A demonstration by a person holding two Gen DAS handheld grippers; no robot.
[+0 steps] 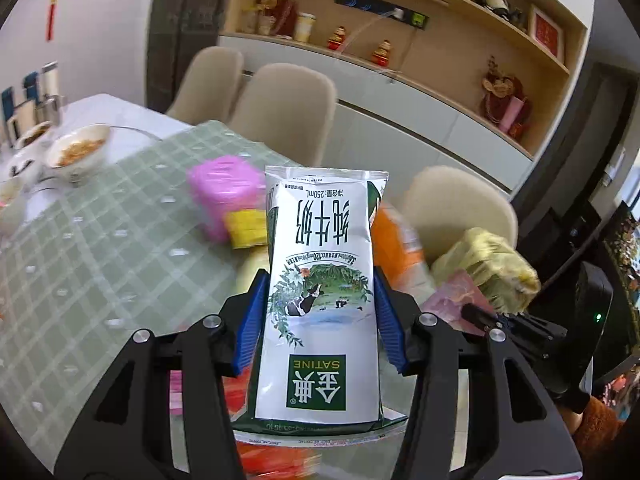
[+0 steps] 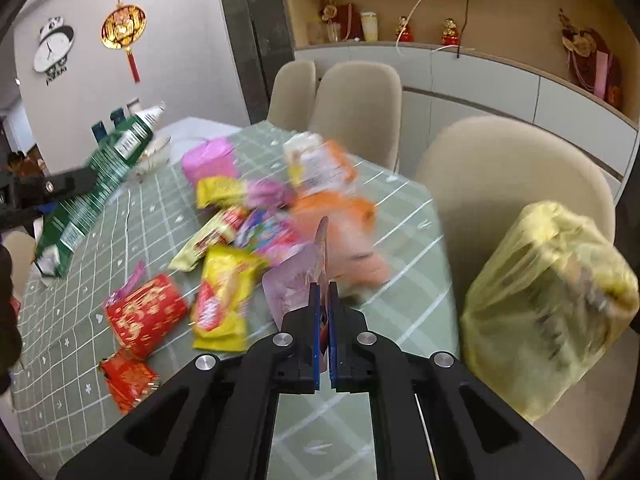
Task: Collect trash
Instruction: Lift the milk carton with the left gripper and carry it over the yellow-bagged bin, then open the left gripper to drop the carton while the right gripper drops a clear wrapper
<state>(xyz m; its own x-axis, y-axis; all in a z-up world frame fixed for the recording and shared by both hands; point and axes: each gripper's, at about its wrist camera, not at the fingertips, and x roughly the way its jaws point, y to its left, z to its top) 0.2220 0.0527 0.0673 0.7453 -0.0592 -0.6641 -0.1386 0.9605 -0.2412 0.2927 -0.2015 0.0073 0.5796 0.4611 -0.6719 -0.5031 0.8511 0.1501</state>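
Observation:
My left gripper [image 1: 320, 288] is shut on a white and green milk carton [image 1: 320, 292], held upside down above the table; the carton also shows in the right wrist view [image 2: 92, 196] at the left. My right gripper [image 2: 325, 292] is shut on a thin pink wrapper [image 2: 298, 280], which stands up between the blue pads above the table's right edge. A yellow trash bag [image 2: 548, 300] sits on the chair to the right; it also shows in the left wrist view [image 1: 484, 268]. Several wrappers lie on the green checked tablecloth [image 2: 80, 320]: red packets [image 2: 146, 316], a yellow packet [image 2: 222, 296], an orange wrapper [image 2: 340, 216].
Beige chairs [image 2: 356, 104] stand along the table's far side. Bowls of food [image 1: 78, 150] sit at the far left of the table. A pink box [image 1: 224, 192] stands mid-table. A sideboard with shelves and ornaments [image 2: 480, 72] runs behind the chairs.

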